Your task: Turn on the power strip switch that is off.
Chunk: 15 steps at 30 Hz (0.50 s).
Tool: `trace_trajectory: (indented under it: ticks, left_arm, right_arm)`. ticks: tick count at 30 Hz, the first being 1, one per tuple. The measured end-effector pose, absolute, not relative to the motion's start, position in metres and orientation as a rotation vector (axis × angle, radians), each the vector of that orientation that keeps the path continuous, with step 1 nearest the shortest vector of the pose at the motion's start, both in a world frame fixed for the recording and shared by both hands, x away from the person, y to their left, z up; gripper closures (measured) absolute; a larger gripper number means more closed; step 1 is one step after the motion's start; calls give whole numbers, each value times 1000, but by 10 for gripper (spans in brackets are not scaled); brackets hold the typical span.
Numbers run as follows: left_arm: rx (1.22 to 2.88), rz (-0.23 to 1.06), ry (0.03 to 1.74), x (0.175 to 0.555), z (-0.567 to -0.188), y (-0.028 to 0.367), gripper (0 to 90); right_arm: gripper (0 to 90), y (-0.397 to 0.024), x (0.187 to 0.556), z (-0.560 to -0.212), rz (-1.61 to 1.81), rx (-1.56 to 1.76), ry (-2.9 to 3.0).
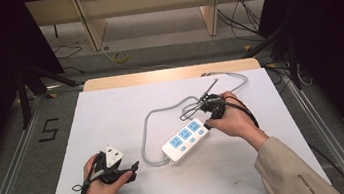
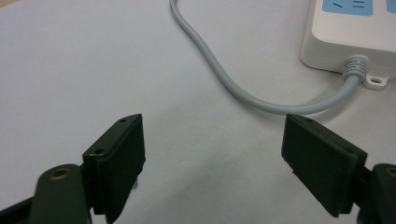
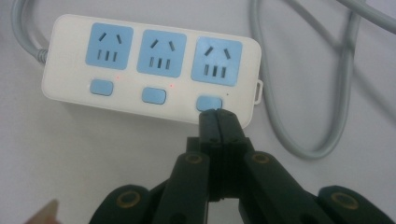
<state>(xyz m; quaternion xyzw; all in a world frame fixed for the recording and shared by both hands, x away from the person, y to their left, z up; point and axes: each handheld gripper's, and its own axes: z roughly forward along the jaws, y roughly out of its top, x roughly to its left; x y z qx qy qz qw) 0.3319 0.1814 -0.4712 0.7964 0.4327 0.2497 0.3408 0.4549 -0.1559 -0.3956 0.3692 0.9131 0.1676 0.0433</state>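
A white power strip (image 1: pixel 186 140) with three blue sockets lies mid-table on the white tabletop (image 1: pixel 112 115). Its grey cable (image 1: pixel 146 130) loops to the left and back. My right gripper (image 3: pixel 217 114) is shut, and its tips rest at the rightmost blue switch (image 3: pixel 208 102) on the strip (image 3: pixel 135 93). Small red lights glow beside the left and middle switches; the dot by the right one is dark. My left gripper (image 2: pixel 215 126) is open just above the table, with nothing between its jaws. It points at the cable (image 2: pixel 224 79) where that leaves the strip (image 2: pixel 345 37).
The cable (image 3: pixel 343 84) curls in loops behind the strip, near my right hand (image 1: pixel 234 121). My left hand (image 1: pixel 102 184) rests near the table's front left corner. Beyond the wooden far edge (image 1: pixel 172 73), loose cables lie on the floor.
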Motion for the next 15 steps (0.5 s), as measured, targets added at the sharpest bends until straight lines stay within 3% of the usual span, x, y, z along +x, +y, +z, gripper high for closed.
trace_trajectory:
  ticks: [15]
  left_arm:
    - [2072, 651, 1124, 332, -471, 181, 213]
  right_arm:
    - [900, -148, 461, -396, 498, 1124, 2797]
